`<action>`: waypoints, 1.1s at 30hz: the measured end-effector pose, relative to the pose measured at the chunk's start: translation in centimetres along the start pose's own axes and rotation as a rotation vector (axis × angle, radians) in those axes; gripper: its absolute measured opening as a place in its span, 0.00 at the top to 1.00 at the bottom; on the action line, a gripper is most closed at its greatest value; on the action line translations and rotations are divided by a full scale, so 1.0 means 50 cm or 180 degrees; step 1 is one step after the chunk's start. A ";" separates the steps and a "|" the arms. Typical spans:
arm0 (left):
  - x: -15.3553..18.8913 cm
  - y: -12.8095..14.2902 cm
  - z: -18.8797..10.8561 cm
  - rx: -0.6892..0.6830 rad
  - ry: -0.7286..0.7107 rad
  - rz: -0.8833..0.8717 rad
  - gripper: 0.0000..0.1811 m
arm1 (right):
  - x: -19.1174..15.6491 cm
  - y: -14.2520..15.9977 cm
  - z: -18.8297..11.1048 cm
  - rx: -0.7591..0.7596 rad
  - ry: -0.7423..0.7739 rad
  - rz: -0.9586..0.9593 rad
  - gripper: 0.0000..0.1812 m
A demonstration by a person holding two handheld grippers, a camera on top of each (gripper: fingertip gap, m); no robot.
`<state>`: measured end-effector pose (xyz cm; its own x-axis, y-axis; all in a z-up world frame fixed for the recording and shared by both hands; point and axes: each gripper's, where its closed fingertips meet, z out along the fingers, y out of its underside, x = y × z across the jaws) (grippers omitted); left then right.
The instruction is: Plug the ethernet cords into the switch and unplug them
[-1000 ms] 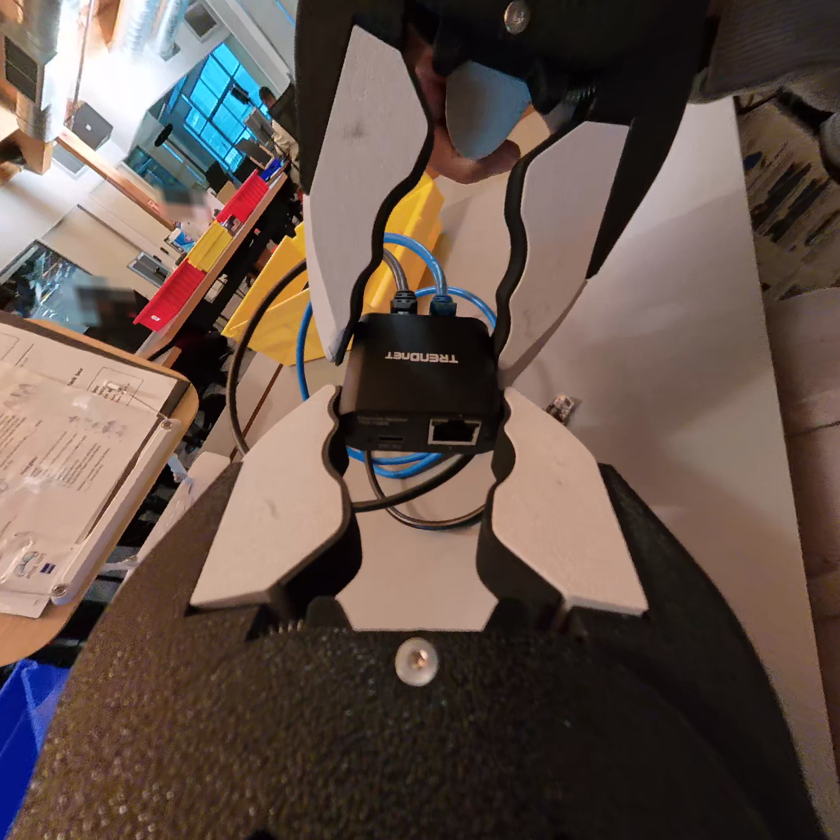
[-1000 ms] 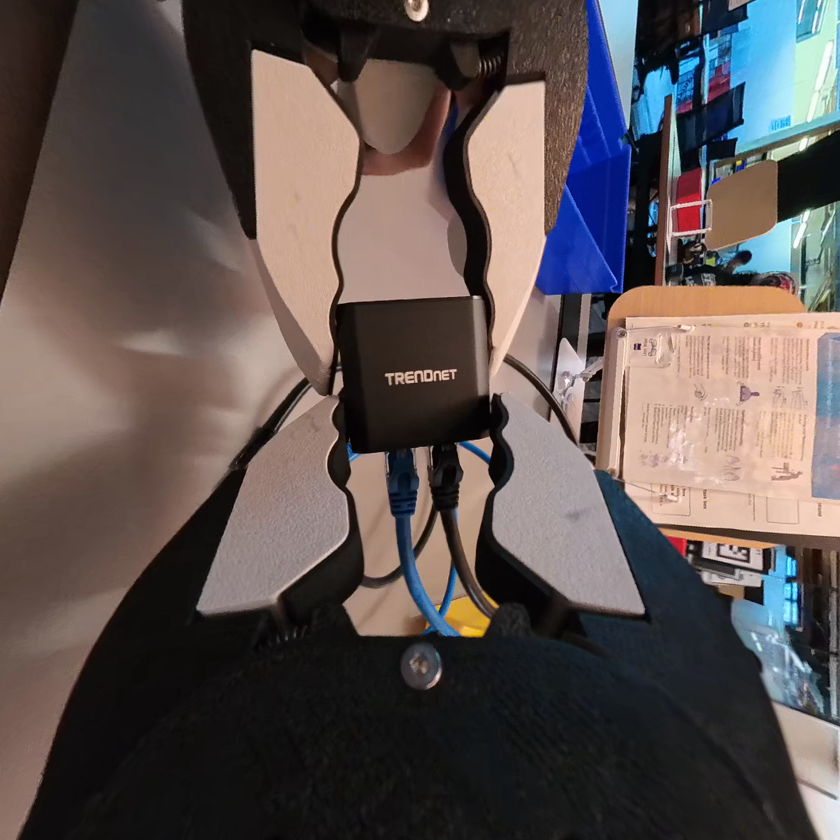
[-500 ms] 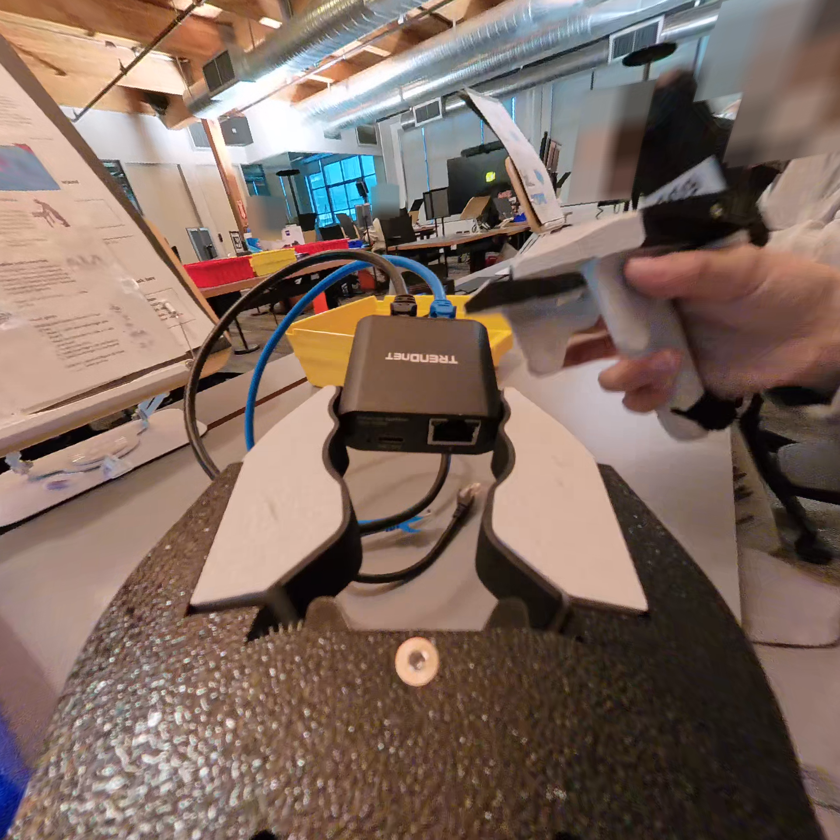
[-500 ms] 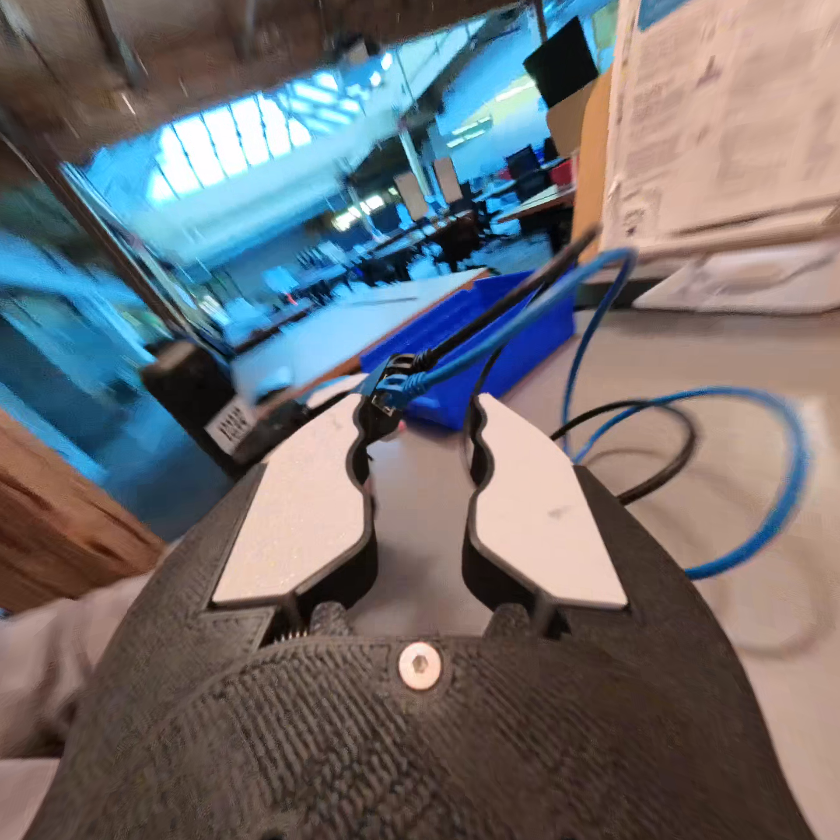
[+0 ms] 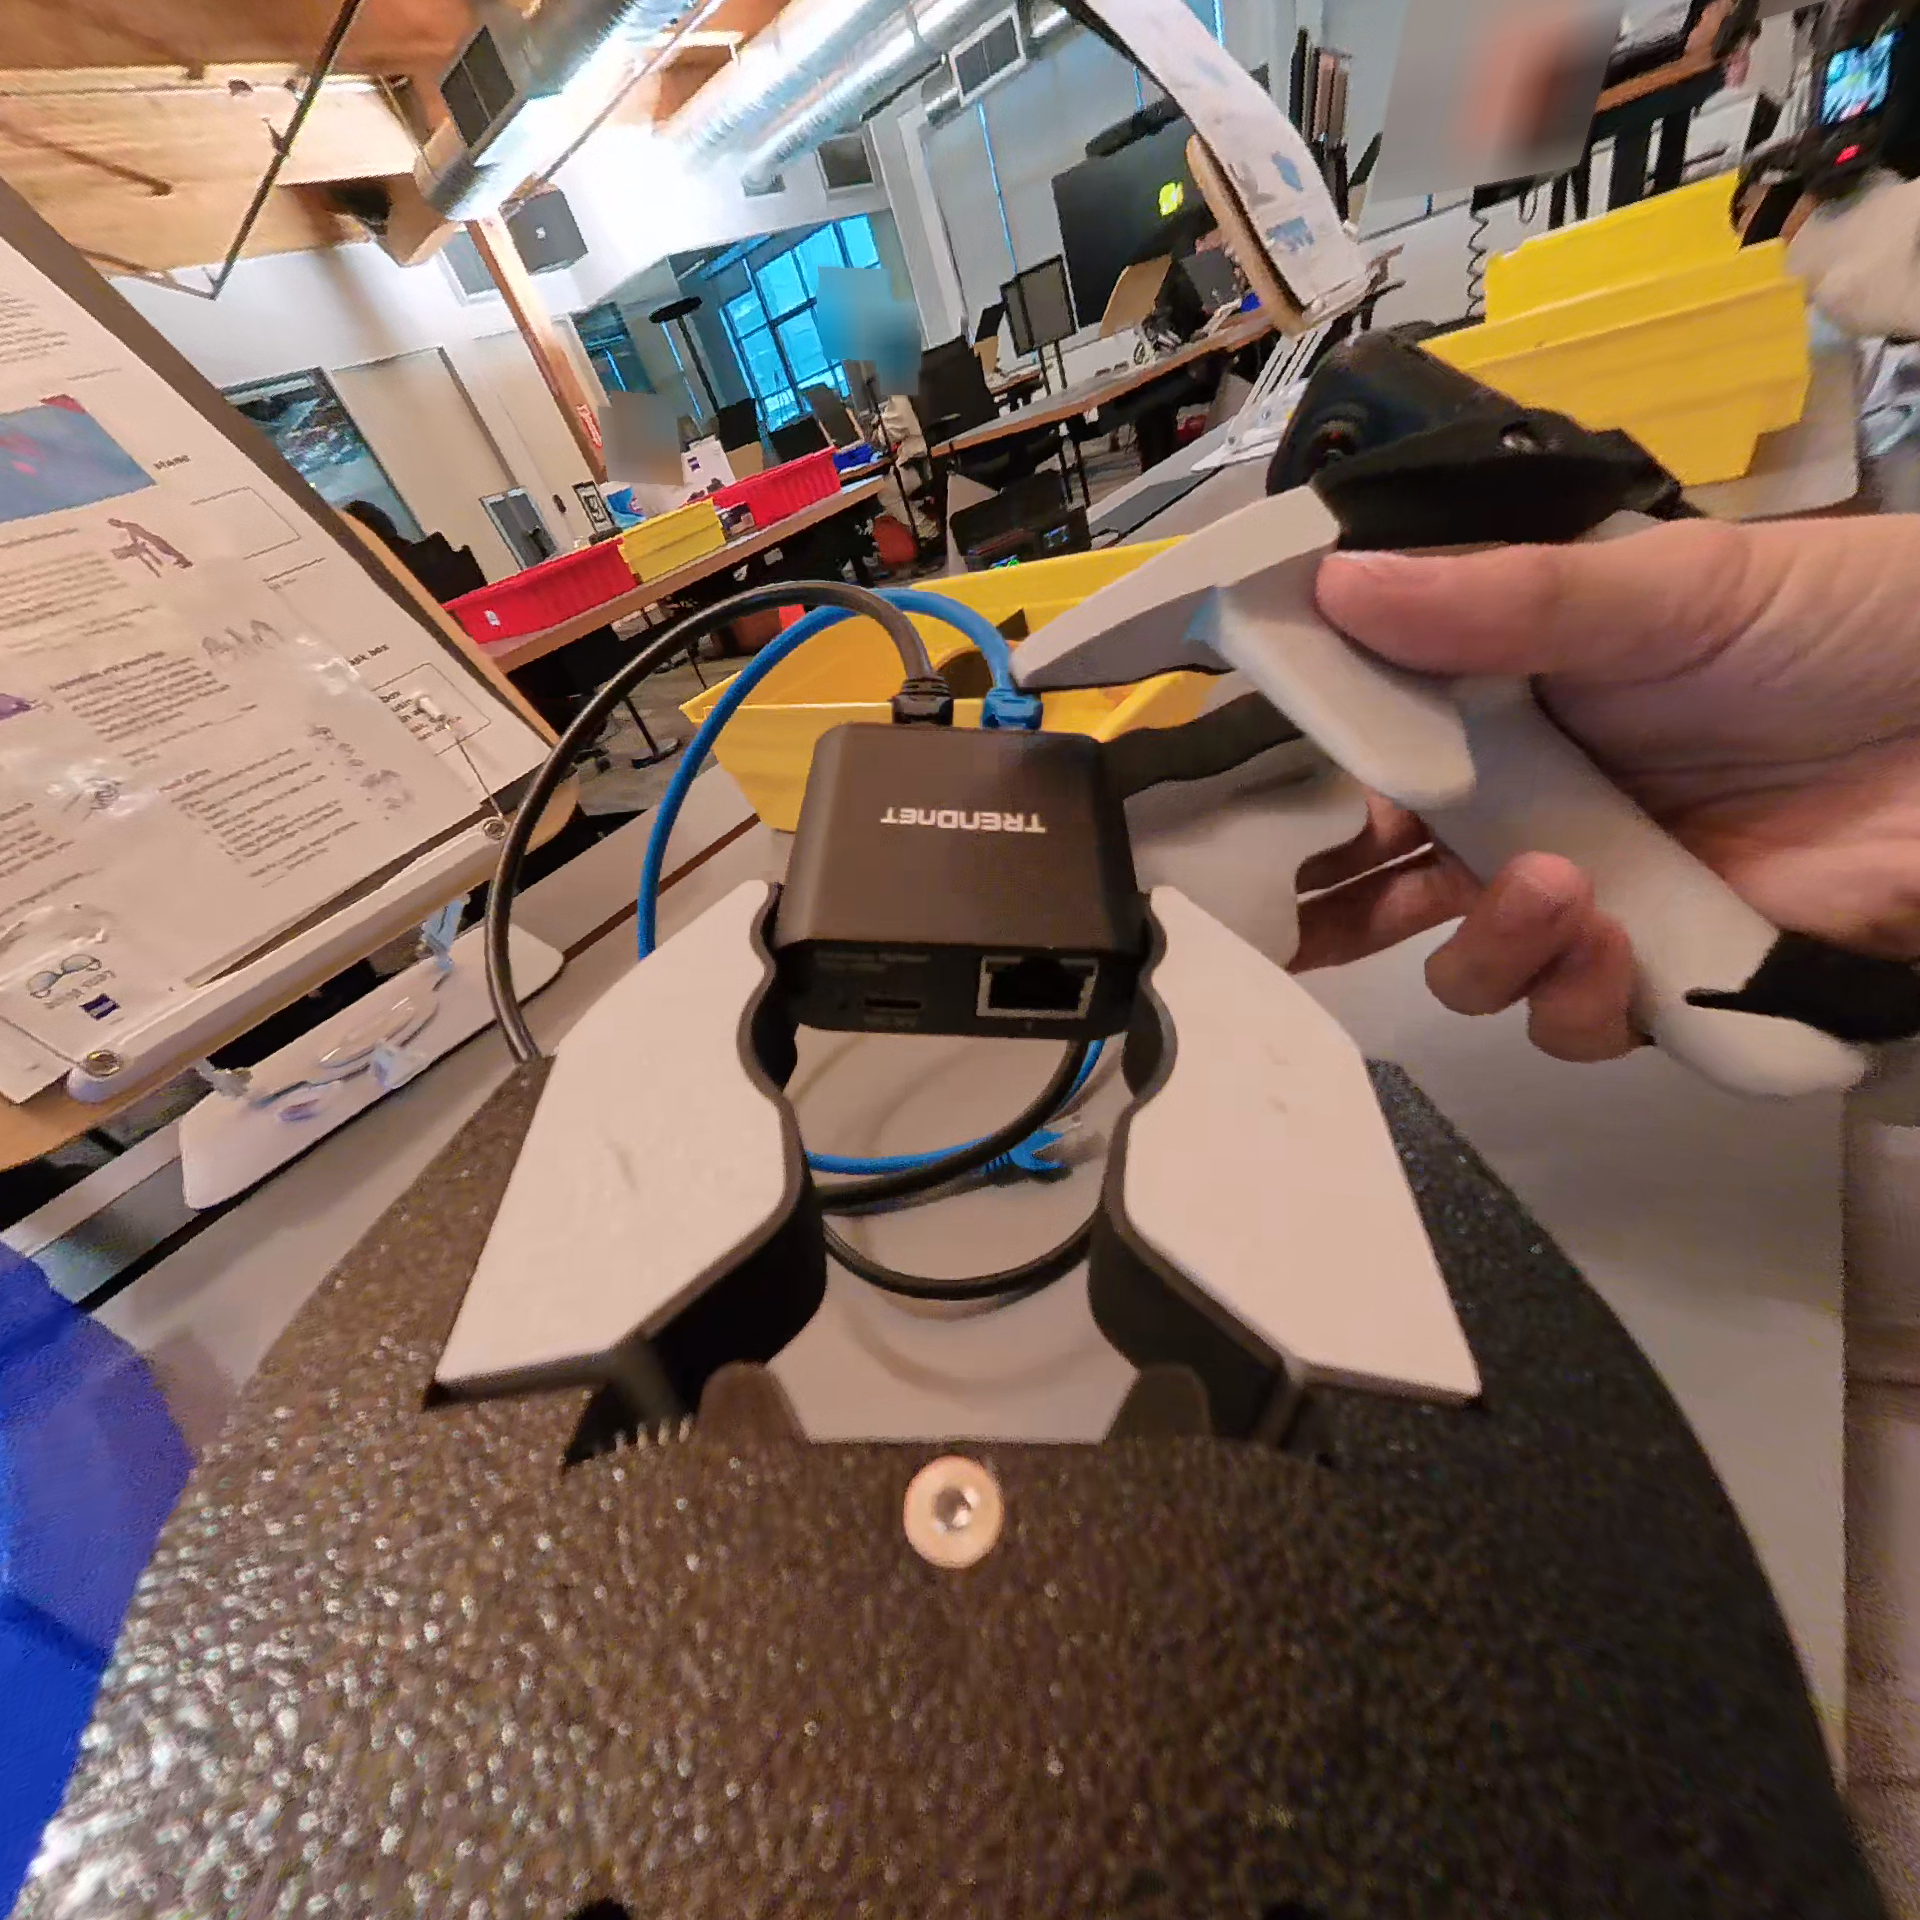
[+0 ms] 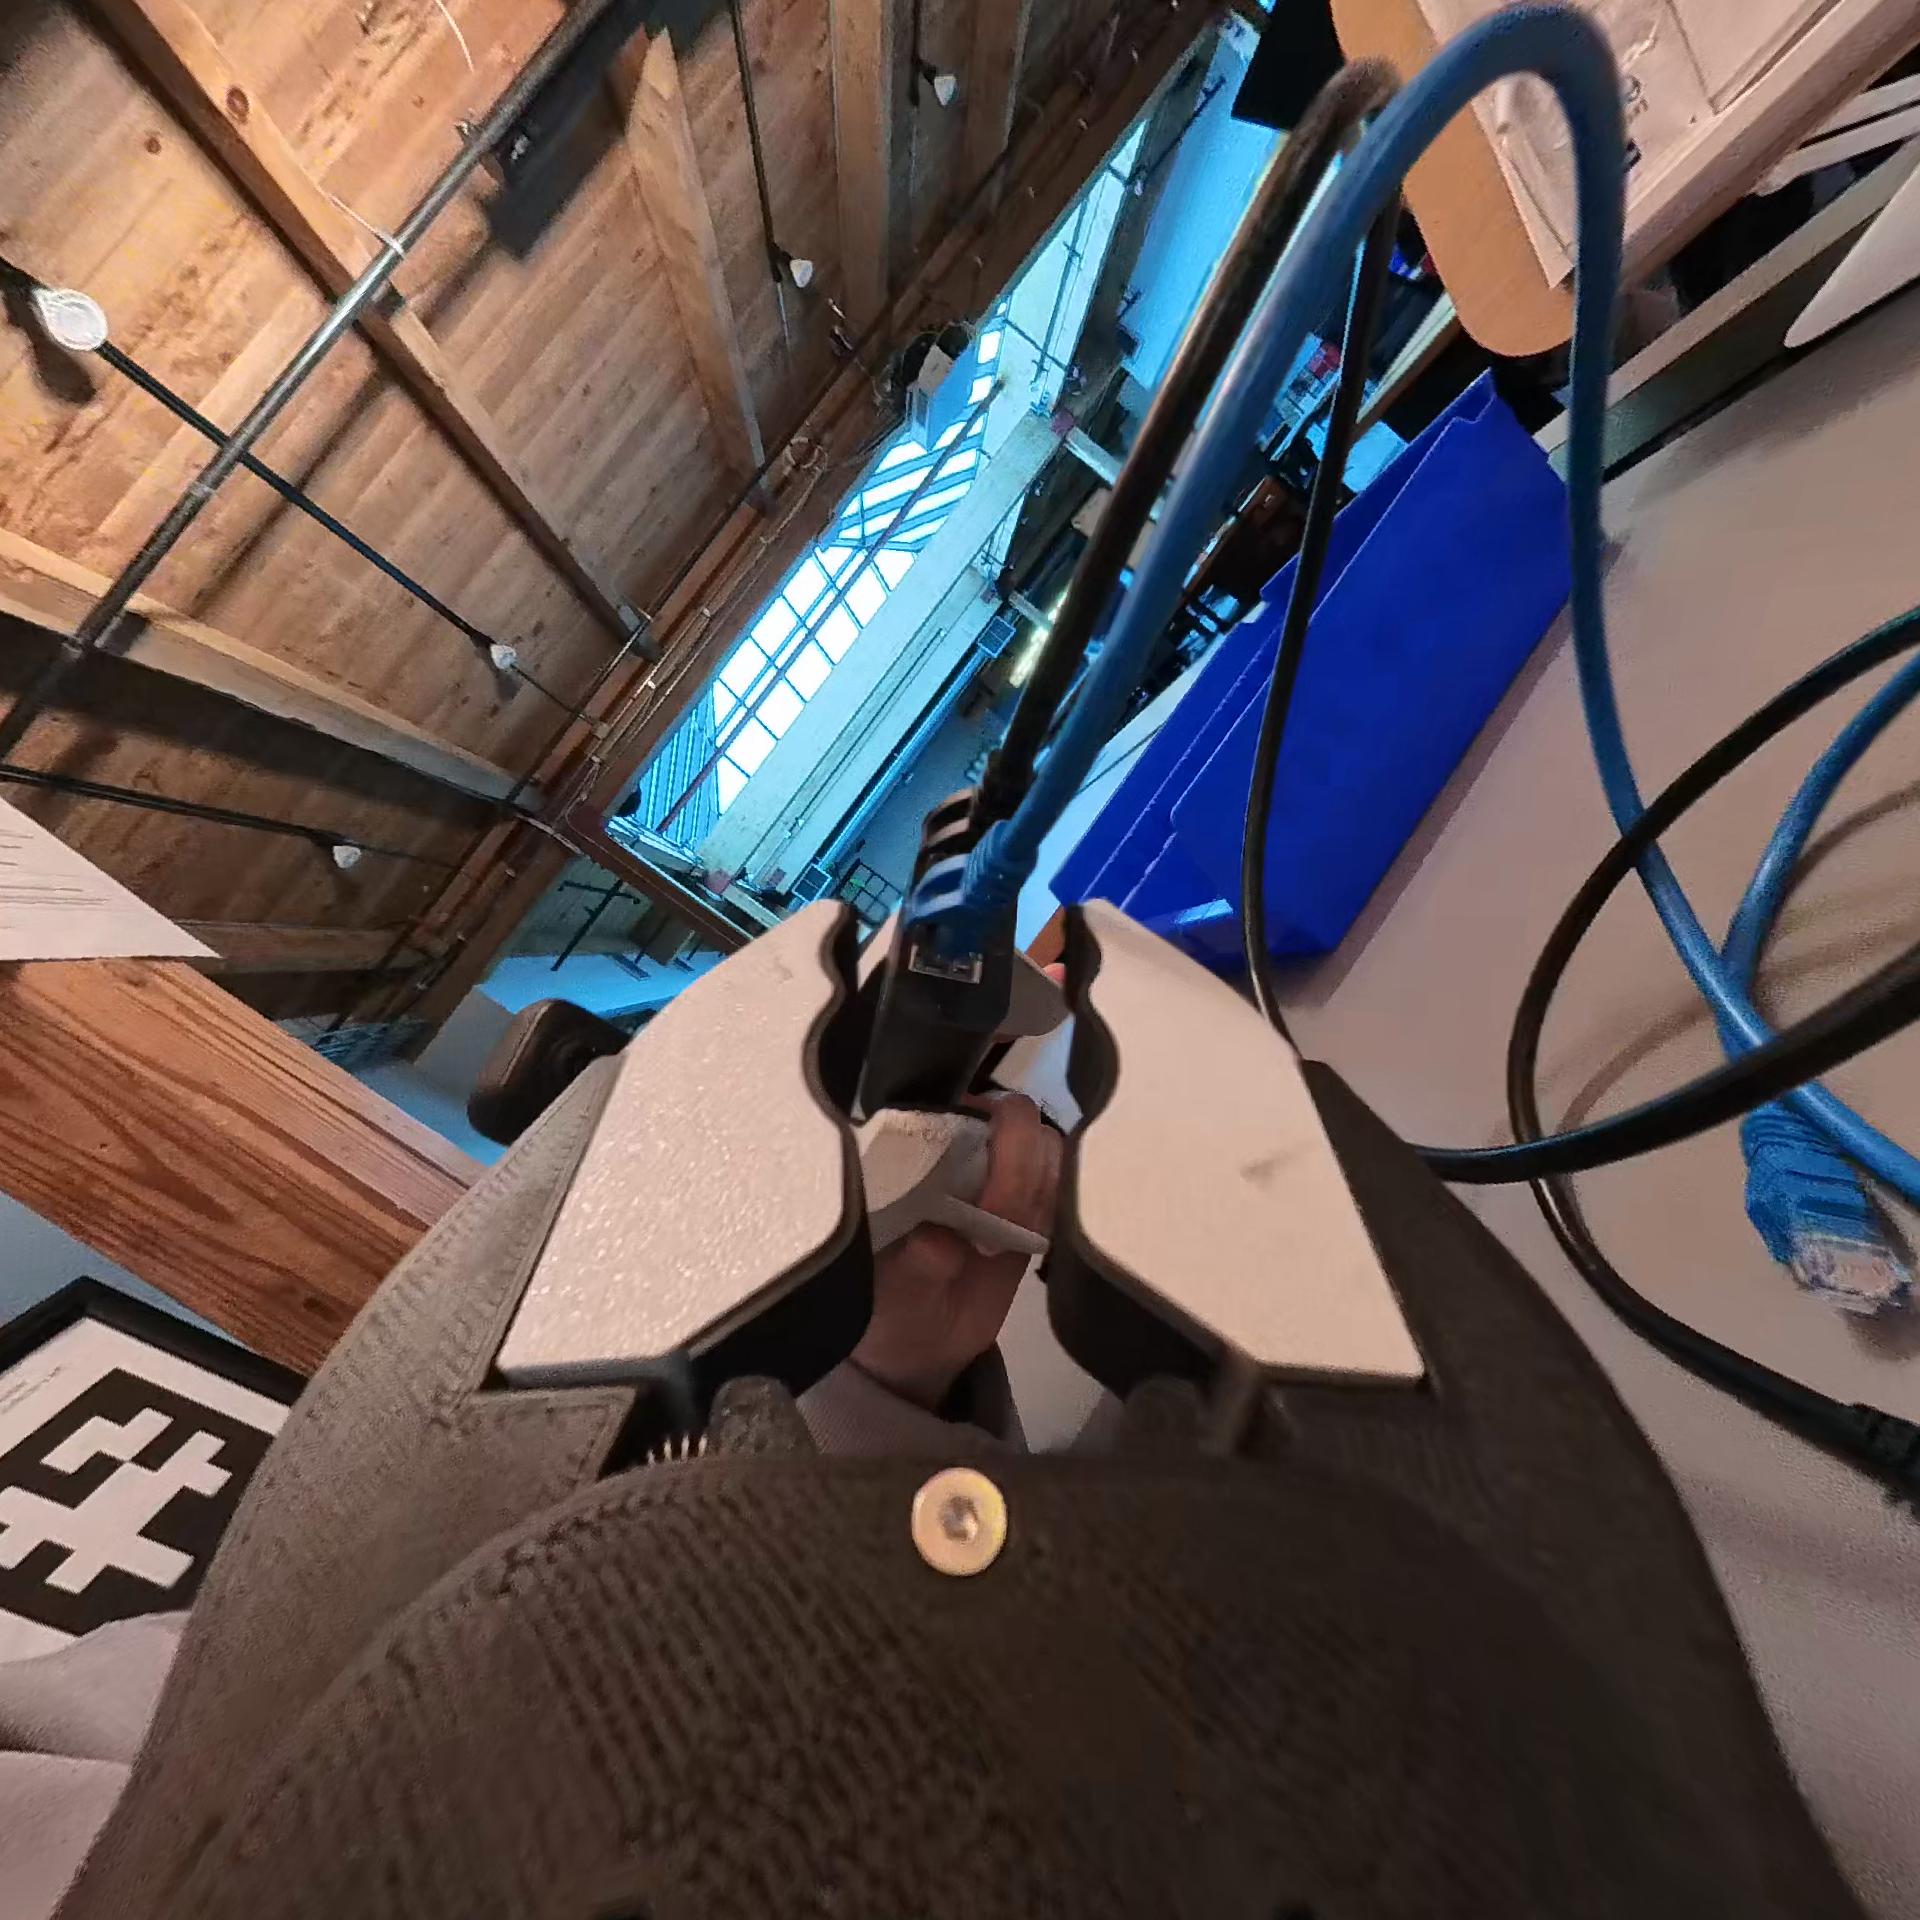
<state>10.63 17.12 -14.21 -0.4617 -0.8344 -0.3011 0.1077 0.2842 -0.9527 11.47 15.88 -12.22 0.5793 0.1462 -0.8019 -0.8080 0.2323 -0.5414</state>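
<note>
My left gripper (image 5: 961,906) is shut on the black switch (image 5: 956,831) and holds it above the table. A black cord (image 5: 920,701) and a blue cord (image 5: 1010,709) are plugged into its far side. One port (image 5: 1034,985) on the near side is empty. My right gripper (image 6: 961,935) is open, with its fingers on either side of the blue plug (image 6: 971,883) and the switch's end (image 6: 935,1029). In the left wrist view a hand holds the right gripper (image 5: 1049,665) with its tip at the blue plug. A loose blue plug (image 6: 1829,1216) lies on the table.
A yellow bin (image 5: 831,727) stands behind the switch. A blue bin (image 6: 1382,707) and a tilted document stand (image 5: 208,727) are on the left side. Cord loops (image 6: 1558,1039) lie on the grey table (image 5: 1558,1195). A black-and-white marker (image 6: 94,1475) shows low left. Both grippers' tips are close together, under 4 cm apart.
My right gripper let go of the switch, swung round and now stands open around the blue plug. My left gripper kept its hold and tilted the switch from facing down to level.
</note>
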 end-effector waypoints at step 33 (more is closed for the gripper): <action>0.004 0.028 0.018 -0.0247 -0.0347 0.0310 0.66 | 0.036 -0.004 -0.012 0.0378 -0.0173 0.0448 0.92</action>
<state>11.46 16.94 -15.64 -0.3537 -0.8462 -0.3986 0.0771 0.3983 -0.9140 12.62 15.50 -13.69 0.4690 0.2363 -0.8510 -0.8651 0.3173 -0.3886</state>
